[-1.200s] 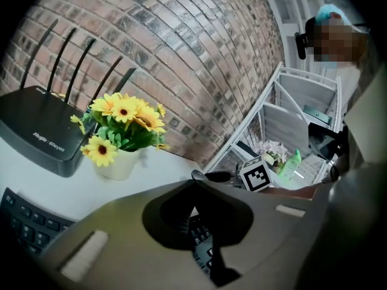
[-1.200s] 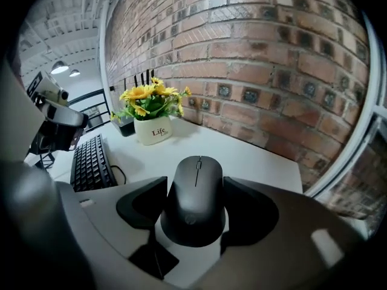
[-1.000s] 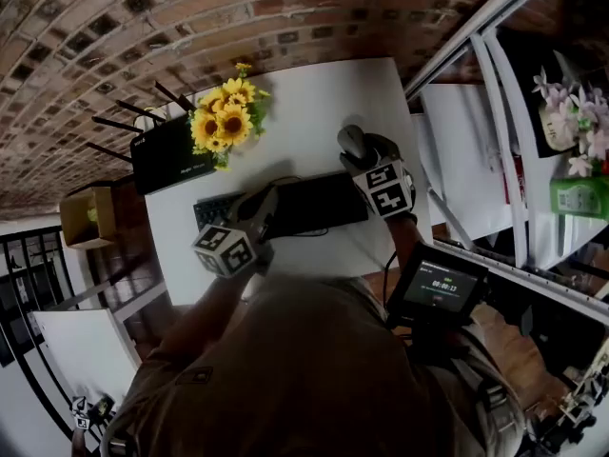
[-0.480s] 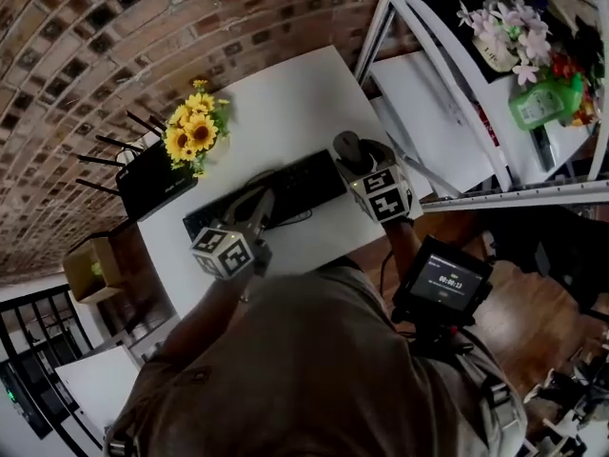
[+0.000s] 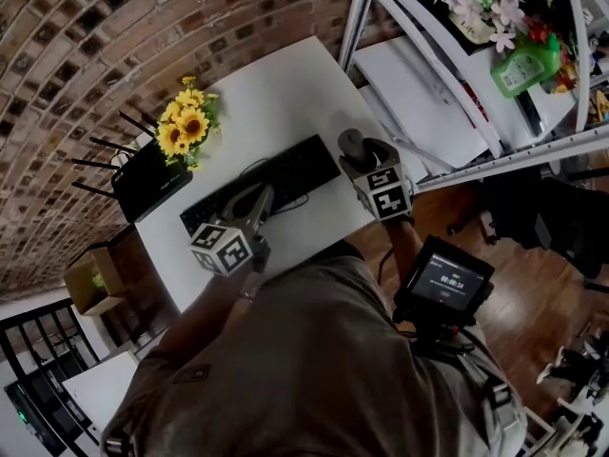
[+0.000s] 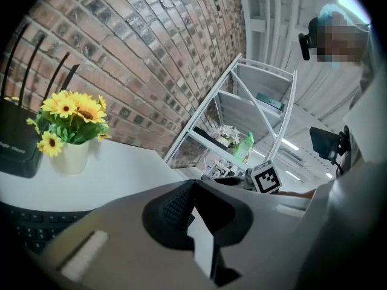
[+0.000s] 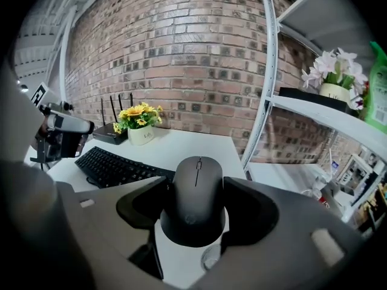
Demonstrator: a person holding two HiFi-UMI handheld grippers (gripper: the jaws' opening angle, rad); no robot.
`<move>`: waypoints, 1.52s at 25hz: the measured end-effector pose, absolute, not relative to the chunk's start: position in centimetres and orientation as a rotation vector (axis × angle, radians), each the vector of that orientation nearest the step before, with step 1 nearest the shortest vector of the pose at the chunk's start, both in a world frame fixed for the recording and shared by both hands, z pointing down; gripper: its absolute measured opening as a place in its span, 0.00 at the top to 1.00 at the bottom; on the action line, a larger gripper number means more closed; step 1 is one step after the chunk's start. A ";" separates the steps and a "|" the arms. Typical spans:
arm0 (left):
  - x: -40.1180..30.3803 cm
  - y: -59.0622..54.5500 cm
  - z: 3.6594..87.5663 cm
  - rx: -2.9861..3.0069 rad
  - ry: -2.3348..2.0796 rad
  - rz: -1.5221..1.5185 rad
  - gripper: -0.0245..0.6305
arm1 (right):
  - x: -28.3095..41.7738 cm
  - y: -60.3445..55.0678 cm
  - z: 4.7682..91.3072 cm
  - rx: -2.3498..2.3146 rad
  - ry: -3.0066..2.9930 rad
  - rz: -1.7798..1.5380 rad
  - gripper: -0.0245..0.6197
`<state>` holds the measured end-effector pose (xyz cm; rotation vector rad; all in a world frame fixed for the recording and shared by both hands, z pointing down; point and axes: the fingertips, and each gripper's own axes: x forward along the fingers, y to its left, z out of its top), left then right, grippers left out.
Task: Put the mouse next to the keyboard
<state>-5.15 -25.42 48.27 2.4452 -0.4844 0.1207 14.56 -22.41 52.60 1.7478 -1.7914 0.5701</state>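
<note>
Hovering over the keyboard (image 5: 300, 171), the left gripper (image 6: 192, 187) has its jaws brought together with nothing between them. Whether it touches the keys cannot be told. Ahead of its tips and off to their left, a pale pot of sunflowers (image 6: 71, 122) stands on the white table (image 5: 276, 93). A black router (image 6: 15, 141) with upright aerials stands further left of them, just beside the pot. The keyboard's dark keys pass under this gripper's left jaw.

To the right of that, the keyboard runs slantwise across the table toward the right gripper (image 7: 197, 185). Its right end lies just left of and ahead of that gripper's left jaw, near it but not touching.

The right gripper is clamped on the mouse (image 5: 351, 145). Its jaws stand wide apart, and the dark, rounded body sits squarely between them with both sides meeting the pads. The scroll wheel points away from the gripper and the back end lies deep in the jaw cavity. White tabletop shows under and ahead of the mouse. It sits beyond the keyboard's right end, close to the table's right edge; whether it rests on the surface or is lifted off it cannot be told.

Right of this gripper, apart from the table, rises a white metal shelf rack (image 7: 269, 71) carrying a pot of pale flowers (image 7: 335, 71).
</note>
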 end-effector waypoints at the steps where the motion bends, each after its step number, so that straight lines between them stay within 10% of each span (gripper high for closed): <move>1: -5.1 -25.4 48.3 2.444 -0.489 0.124 0.96 | 14.7 -22.2 52.9 1.748 -1.786 0.577 0.49; 38: -2.4 -24.4 50.6 2.358 -0.700 0.351 0.96 | 17.4 -24.1 65.6 1.618 -1.789 0.804 0.47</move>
